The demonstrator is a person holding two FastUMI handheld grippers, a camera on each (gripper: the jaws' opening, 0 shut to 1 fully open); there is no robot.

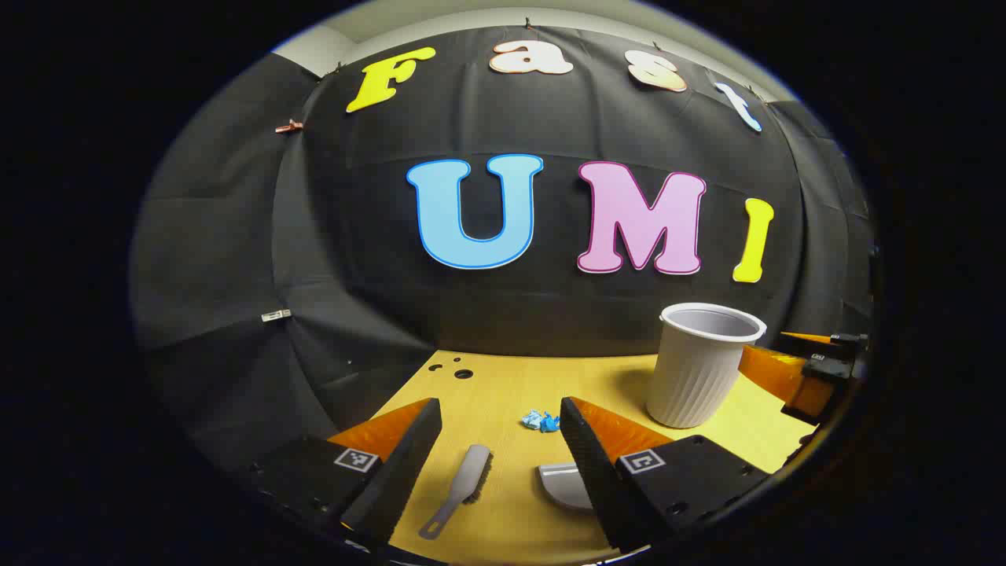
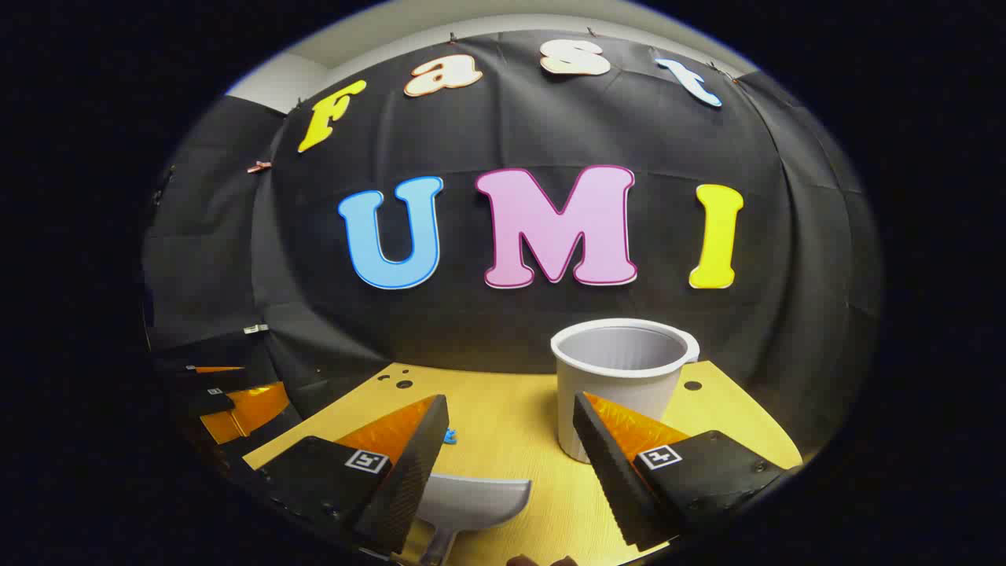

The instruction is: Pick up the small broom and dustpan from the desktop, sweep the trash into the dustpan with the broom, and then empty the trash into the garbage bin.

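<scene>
Broom (image 1: pixel 460 491) lies between left gripper (image 1: pixel 499 428) fingers.

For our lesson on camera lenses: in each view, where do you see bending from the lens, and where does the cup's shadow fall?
Left gripper view: the desk edge and wall folds bow outward; the cup shades the desk to its left. Right gripper view: the same curving, strongest at the rim; the cup is sharp, its shadow unclear.

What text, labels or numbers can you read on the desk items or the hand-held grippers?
Broom: none.
Dustpan: none.
Cup: none.
Left hand-held gripper and right hand-held gripper: each finger base carries a square marker with a coded pattern, no words.
White tag on the wall: too small to read.
</scene>
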